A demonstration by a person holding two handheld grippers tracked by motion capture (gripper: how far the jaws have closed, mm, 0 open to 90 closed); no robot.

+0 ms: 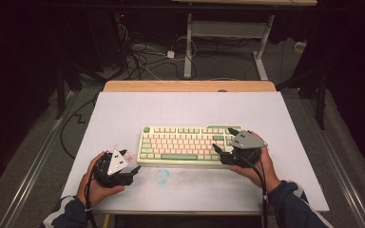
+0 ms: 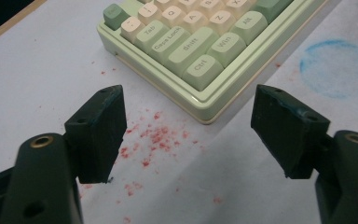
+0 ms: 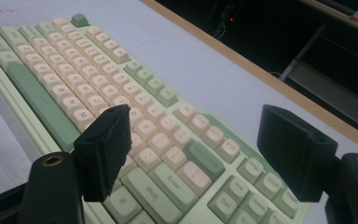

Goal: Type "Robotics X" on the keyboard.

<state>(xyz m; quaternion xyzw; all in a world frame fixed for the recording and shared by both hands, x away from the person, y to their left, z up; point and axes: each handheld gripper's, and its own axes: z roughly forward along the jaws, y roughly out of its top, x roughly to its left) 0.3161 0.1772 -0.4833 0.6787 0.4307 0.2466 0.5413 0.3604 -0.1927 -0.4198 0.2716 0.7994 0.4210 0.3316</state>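
Observation:
A pale green keyboard (image 1: 185,145) with cream and green keys lies in the middle of the white board (image 1: 190,109). My left gripper (image 1: 132,161) is held in a hand just off the keyboard's front-left corner. In the left gripper view my left gripper (image 2: 189,98) is open, its jaws spread on either side of that corner of the keyboard (image 2: 191,42), with nothing between them. My right gripper (image 1: 222,138) hovers over the keyboard's right end. In the right gripper view my right gripper (image 3: 196,114) is open above the keys of the keyboard (image 3: 74,79) and holds nothing.
Red specks (image 2: 158,137) and a blue ring stain (image 2: 338,67) mark the white board near the keyboard. A wooden table edge (image 1: 190,86) shows behind the board. Cables (image 1: 138,57) and a desk frame (image 1: 228,33) stand on the floor beyond.

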